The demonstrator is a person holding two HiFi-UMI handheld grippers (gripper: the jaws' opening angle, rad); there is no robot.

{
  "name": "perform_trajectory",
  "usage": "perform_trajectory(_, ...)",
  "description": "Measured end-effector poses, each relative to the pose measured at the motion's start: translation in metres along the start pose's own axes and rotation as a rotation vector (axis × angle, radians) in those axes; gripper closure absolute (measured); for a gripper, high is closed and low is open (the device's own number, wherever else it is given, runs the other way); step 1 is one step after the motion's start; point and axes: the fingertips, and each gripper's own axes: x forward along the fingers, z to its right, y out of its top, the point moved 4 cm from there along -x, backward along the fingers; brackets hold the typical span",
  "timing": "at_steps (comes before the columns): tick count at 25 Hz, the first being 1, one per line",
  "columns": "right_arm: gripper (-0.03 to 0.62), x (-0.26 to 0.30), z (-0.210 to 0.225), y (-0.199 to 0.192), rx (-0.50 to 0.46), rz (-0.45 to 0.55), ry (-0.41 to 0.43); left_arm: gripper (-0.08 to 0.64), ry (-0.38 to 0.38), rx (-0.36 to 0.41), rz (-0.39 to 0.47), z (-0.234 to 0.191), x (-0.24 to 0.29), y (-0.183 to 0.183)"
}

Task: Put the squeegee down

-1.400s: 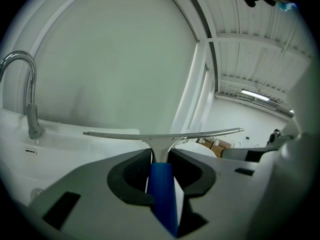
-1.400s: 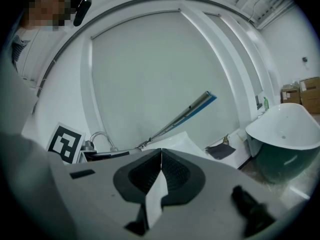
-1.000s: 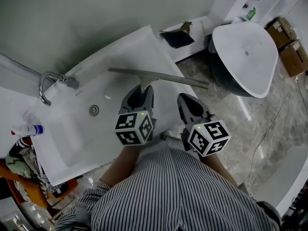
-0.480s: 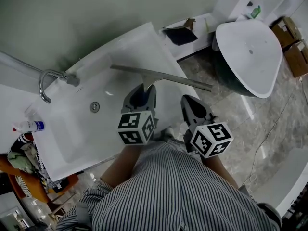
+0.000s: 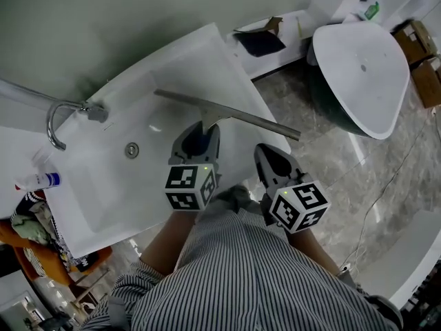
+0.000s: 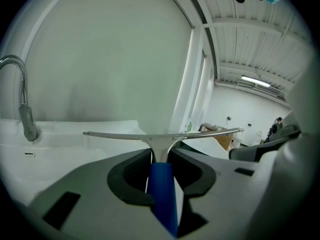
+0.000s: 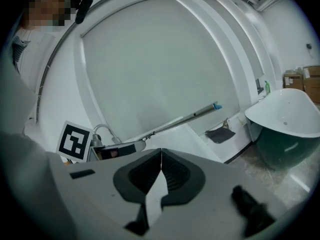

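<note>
Blue-handled squeegee point(image 5: 227, 113) sits clamped in left gripper point(image 5: 199, 134) above sink point(image 5: 96, 185).

A squeegee point(image 5: 231, 114) with a long, thin, silver-grey metal blade bar, a short metal neck that flares out to meet the middle of the bar, and a blue handle. It is held by the handle between the jaws of the left gripper point(image 5: 201, 132), with the bar crosswise ahead of the jaws and roughly level. The squeegee hangs over the right part of the white washbasin point(image 5: 96, 185). The bar's right end, capped in blue, reaches out past the basin's right edge.
</note>
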Motion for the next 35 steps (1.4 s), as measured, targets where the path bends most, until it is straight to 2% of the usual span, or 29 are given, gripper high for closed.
perform_trajectory(9, 0.575, 0.018, 0.017, -0.014, 0.036, -0.039, 0.007, 0.434, 0.009, 0.046, -0.065, -0.002, 0.031, -0.018)
perform_trajectory(22, 0.575, 0.043, 0.03, -0.042, 0.116, -0.092, 0.011, 0.434, 0.016, 0.05, -0.146, -0.007, 0.065, -0.052)
perform_trajectory(35, 0.575, 0.047, 0.047, -0.06, 0.18, -0.117, -0.033, 0.433, -0.003, 0.087, -0.242, -0.009, 0.084, -0.073)
